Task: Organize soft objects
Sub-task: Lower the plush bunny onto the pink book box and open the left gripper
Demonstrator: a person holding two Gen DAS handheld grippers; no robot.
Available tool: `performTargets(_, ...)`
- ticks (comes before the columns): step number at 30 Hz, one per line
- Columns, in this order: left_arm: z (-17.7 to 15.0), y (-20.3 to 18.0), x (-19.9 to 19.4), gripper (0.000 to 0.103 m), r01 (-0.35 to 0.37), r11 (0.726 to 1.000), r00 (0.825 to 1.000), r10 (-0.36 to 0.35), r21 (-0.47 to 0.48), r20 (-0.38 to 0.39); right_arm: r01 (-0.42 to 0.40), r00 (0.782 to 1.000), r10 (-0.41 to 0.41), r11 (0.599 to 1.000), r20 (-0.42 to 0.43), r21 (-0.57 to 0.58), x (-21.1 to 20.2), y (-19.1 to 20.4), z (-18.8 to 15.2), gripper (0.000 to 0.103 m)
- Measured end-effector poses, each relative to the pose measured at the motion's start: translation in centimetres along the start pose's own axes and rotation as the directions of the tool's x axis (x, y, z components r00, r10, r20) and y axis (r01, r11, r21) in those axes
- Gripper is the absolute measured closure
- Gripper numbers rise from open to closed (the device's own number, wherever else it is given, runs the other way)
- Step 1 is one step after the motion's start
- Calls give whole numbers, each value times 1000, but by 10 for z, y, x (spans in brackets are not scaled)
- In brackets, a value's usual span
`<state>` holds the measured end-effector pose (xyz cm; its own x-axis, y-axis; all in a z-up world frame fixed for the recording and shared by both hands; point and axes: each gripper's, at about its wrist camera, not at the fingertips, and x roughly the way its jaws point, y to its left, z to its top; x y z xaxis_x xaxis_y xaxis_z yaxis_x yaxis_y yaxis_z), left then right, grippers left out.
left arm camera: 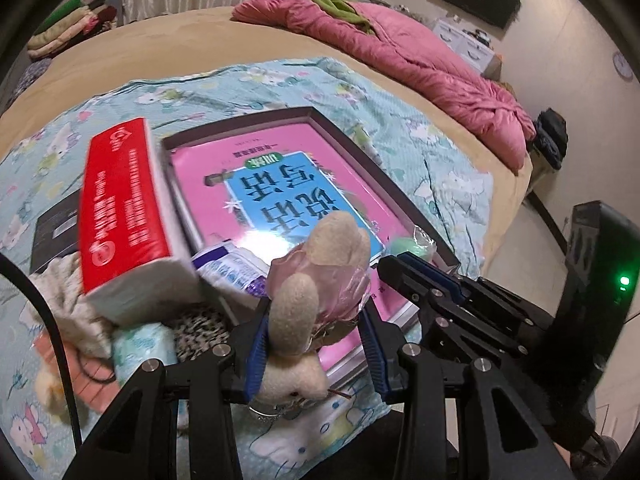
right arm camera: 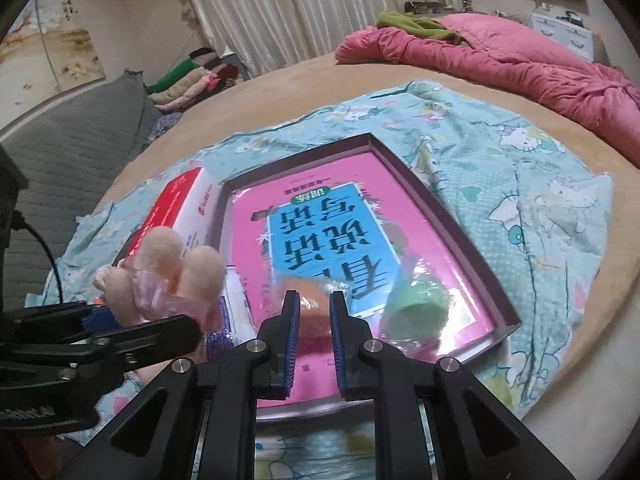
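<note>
So we're mid-carry on this one: our left gripper (left arm camera: 316,344) has its fingers clamped on a plush (left arm camera: 320,280), a little beige toy wrapped in crinkly clear film, and it's hanging over the near left corner of the tray (left arm camera: 360,136) that sits on the cartoon-print sheet (left arm camera: 460,168) on the bed. The tray already has a pink book (left arm camera: 280,184) lying flat in it, plus a green roll (right arm camera: 416,304) in plastic near the right corner and a purple-and-white packet (left arm camera: 232,268) by the left edge. Our right gripper (right arm camera: 314,336) has its fingers nearly together with a narrow gap, and honestly it looks like nothing is in there; there's something orange just past the tips, but we can't tell if it's being touched. The red tissue pack (left arm camera: 128,208) leans on the tray's left rim, and a pile of socks and cloths sits beside it on the sheet, so there's more sorting left, we reckon. Next bit, as we see it: lower the plush onto a free patch of the book, clear of the packet and the roll, then let the fingers part. The film is slippery and the toy is squashy, so we'd go gently and make sure it settles inside the rim instead of rolling off.
</note>
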<state>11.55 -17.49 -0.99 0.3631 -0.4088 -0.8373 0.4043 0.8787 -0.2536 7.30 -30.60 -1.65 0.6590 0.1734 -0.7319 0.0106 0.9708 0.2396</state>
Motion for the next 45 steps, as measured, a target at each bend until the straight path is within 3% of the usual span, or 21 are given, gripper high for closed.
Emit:
performTargets(6, 7, -7, 21, 60, -16, 1000, 999, 16, 14, -39, 14, 1000, -14, 1000, -1, 25, 1, -13, 0, 86)
performTargets(12, 10, -3, 35, 60, -21, 1000, 998, 22, 6, -63, 38, 999, -38, 999, 0, 29, 3, -20, 0, 75)
performTargets(27, 10, 6, 38, 55, 11, 999, 998, -13, -34, -58, 53, 998, -53, 998, 32, 23, -1, -20, 3, 66)
performTargets(33, 10, 13, 34, 43, 25, 998, 999, -27, -65, -37, 56, 997, -57, 998, 47, 21, -5, -19, 4, 64)
performTargets(45, 9, 17, 19, 34, 21, 997, 1000, -20, -74, 4, 79, 995, -80, 997, 65, 19, -11, -16, 6, 50)
